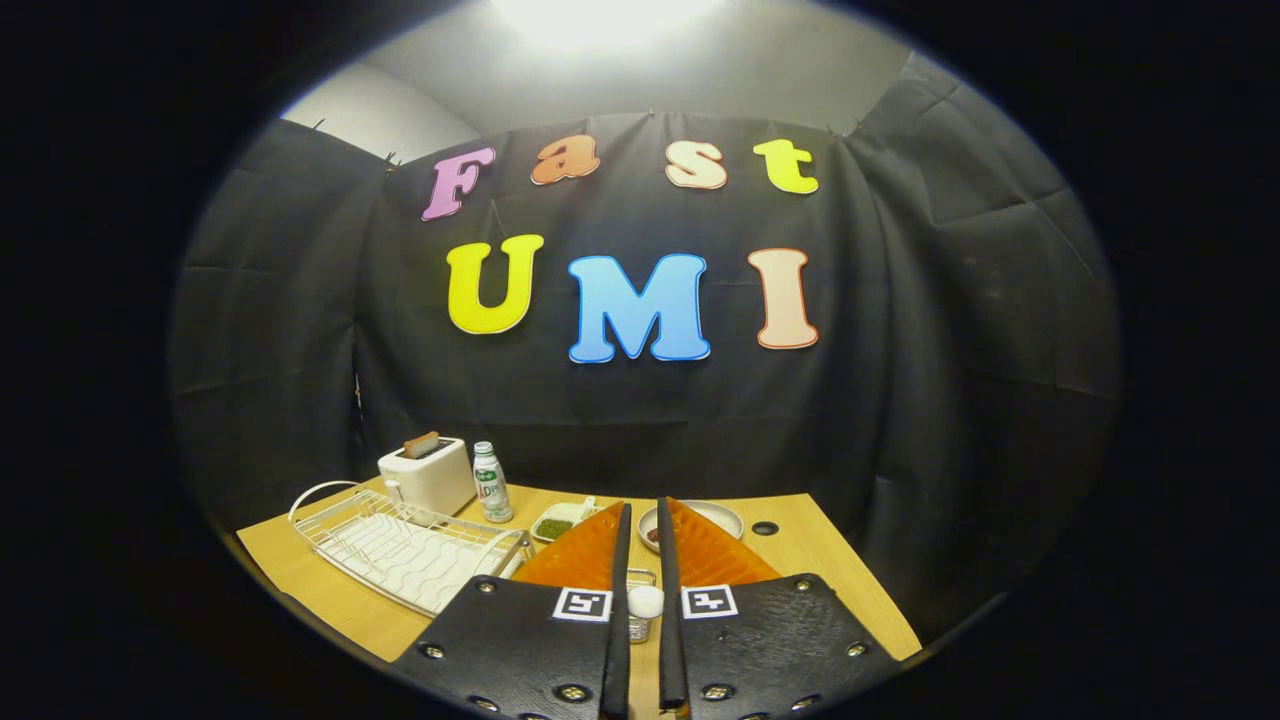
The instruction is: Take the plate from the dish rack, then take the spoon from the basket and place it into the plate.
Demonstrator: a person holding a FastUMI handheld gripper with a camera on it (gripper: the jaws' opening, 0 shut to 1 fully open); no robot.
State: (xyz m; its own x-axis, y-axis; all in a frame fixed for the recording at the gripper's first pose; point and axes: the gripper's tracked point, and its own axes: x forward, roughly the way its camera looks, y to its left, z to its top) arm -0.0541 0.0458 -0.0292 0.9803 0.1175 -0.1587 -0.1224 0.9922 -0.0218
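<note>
Wooden and light in tone, the surface (pixel 820 560) is seen beyond the gripper (pixel 640 520), whose two fingers are held nearly together with only a narrow gap left between them; nothing is pinched. Two square black-and-white markers (pixel 582 604) are fixed on the gripper body, one on each side of the gap.

One white wire dish rack (pixel 400 545) is set ahead and to the left of the fingers, and no plate can be made out standing in it. One pale plate (pixel 715 515) lies flat just beyond the right fingertip, partly hidden by that finger, with a small dark-red bit on it. In the gap, below the fingertips, a small mesh basket (pixel 640 580) is glimpsed, and a round white object (pixel 645 601) that may be the spoon's end is seen there; this cannot be told for certain.

One white toaster (pixel 430 475) with a slice of toast (pixel 421 444) in its slot stands farther off to the left. One bottle (pixel 491 484) with a green-and-white label, too small to be read, stands beside it. One small white dish of green bits (pixel 558 525) lies just left of the left fingertip. One dark round hole (pixel 765 527) is seen in the surface right of the plate.
</note>
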